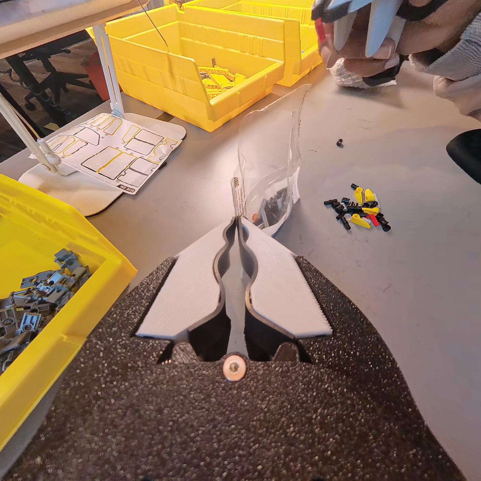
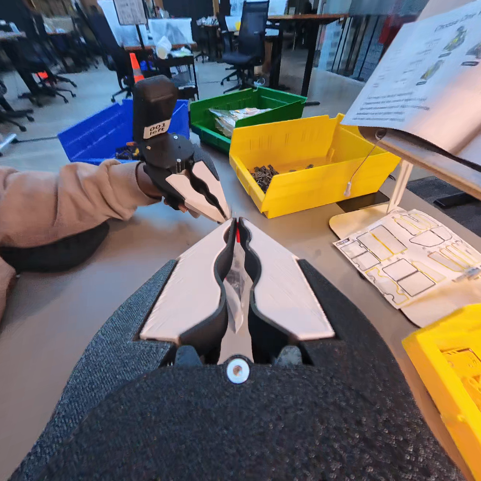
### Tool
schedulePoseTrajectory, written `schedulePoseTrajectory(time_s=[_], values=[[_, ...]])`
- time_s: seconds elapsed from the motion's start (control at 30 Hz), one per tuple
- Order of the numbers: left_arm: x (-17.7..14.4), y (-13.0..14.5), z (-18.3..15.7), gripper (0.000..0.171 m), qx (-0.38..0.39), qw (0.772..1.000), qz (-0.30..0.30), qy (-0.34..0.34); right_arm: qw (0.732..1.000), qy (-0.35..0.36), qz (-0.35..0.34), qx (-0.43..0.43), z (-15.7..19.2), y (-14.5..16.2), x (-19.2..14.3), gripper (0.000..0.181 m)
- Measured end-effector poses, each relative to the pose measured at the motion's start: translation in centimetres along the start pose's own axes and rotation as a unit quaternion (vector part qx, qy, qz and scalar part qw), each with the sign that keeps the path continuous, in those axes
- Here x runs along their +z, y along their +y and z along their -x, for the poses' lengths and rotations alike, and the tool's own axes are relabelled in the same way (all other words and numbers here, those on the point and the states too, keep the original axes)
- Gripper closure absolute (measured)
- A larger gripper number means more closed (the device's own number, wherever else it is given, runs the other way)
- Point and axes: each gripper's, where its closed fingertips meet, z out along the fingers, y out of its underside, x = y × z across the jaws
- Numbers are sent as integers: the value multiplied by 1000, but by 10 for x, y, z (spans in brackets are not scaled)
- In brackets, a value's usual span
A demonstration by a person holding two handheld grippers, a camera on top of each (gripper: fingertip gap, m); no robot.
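The left gripper (image 1: 237, 221) is squeezing shut on the bottom corner of a see-through plastic bag (image 1: 270, 161). The bag is standing up from the grey table (image 1: 390, 286), with tiny black bits sitting low inside it. The right gripper (image 2: 237, 221) is pinching a small red plastic peg (image 2: 237, 234) right at its tips.

I think both pinches need to be gentle but firm. The bag is slippery and only a thin edge is caught, so it could slide out. The peg is tiny and could pop away.

The left gripper is lying low, pointing forward along the table, and the person's sleeve is resting on a soft black pad (image 2: 52, 250). The right gripper is hanging higher and tipping down, with its tips close to the left one's tips but not touching.

A little heap of black, yellow and red pieces (image 1: 359, 208) is lying just beside the bag. A yellow plastic bin of grey pieces (image 1: 39, 338) is sitting near the left gripper.
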Motion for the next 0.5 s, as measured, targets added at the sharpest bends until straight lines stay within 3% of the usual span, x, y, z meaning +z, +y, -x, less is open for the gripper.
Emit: schedulePoseTrajectory(time_s=[0.13, 0.27, 0.37, 0.5], values=[[-1, 0, -1, 171, 4, 1000, 1, 1, 995, 10, 73, -68, 1, 14, 32, 166], [-2, 1, -1, 171, 3, 1000, 2, 3, 1000, 1, 13, -20, -9, -4, 29, 160], [-3, 1, -2, 171, 2, 1000, 2, 9, 997, 64, -18, 24, -49, -10, 15, 160], [-4, 2, -4, 171, 5, 1000, 2, 16, 985, 154, 80, 14, -97, 43, 9, 161]])
